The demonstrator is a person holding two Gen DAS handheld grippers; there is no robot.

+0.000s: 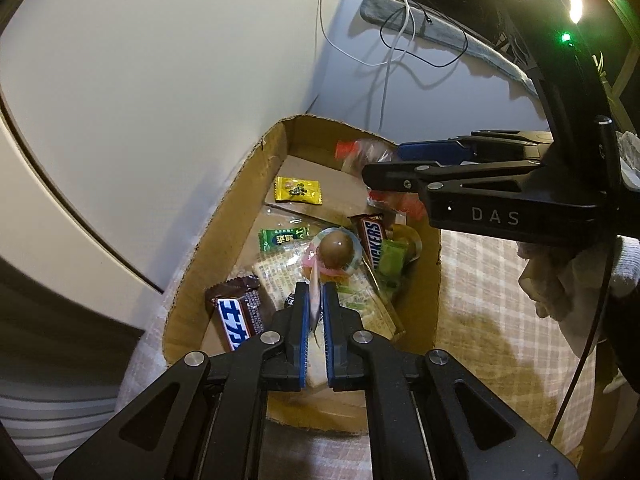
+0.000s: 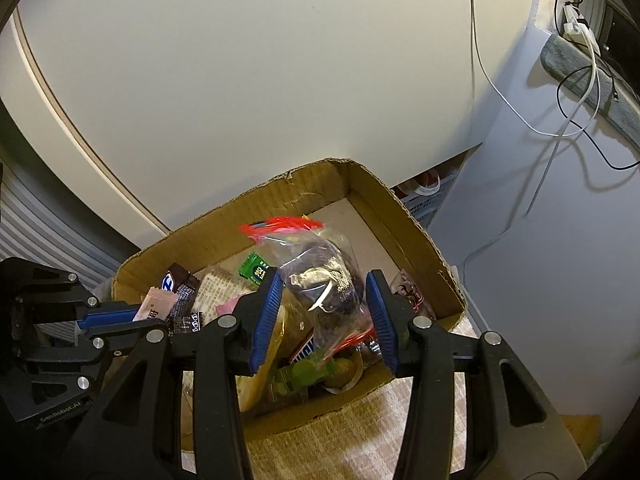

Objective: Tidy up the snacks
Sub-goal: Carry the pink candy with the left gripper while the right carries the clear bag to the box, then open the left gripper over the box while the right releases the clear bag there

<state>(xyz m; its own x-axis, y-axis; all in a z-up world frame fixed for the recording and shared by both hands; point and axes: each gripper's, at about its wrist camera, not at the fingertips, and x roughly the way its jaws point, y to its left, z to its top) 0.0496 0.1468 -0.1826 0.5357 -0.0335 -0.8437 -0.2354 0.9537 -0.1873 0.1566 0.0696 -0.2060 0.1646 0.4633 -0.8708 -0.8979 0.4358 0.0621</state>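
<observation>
Left tongs (image 1: 316, 300) are pinching a thin pink wrapper (image 2: 154, 305) over the corrugated cardboard box (image 1: 236, 200). Right tongs (image 2: 324, 316) are gaping wide around a crinkly clear red-edged bag (image 2: 324, 280) above the box's near-right corner.

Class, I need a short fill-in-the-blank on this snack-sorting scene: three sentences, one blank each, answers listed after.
1. The snacks lie inside a ____ box.
2. The left gripper is shut on a thin ____ packet.
3. The brown bar beside the round chocolate ball reads ____.

Missing words: cardboard; pink; Snickers
</observation>
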